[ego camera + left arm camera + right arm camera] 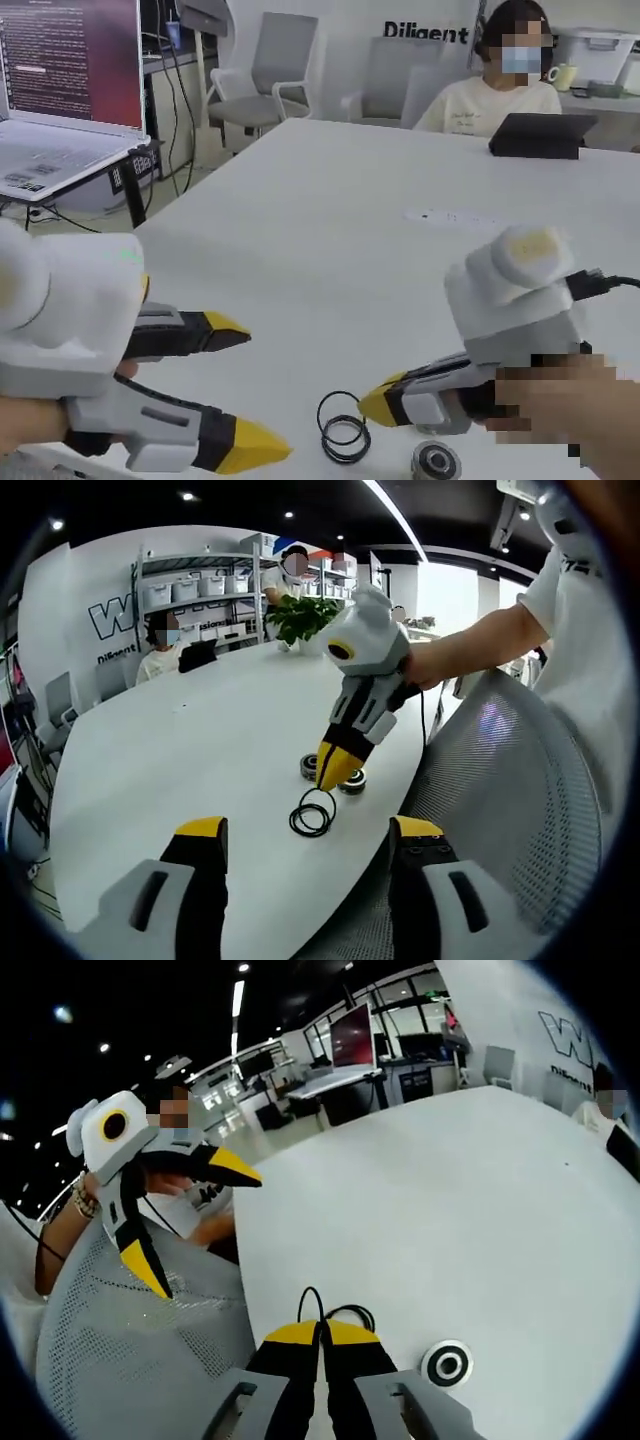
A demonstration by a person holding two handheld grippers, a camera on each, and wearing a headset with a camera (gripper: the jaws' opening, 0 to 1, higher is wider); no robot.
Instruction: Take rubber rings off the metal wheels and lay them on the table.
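Lower middle: right gripper point(372, 405) pinched shut on a ring point(344, 428), left gripper point(266, 390) wide open, empty. Should lay it flat.

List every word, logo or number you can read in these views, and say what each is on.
"Diligent": dark lettering on the white wall, head view.
"W": large logo on a wall, left gripper view; the smaller text beneath it is blurred.
Laptop screen: lines of text, too small to read.
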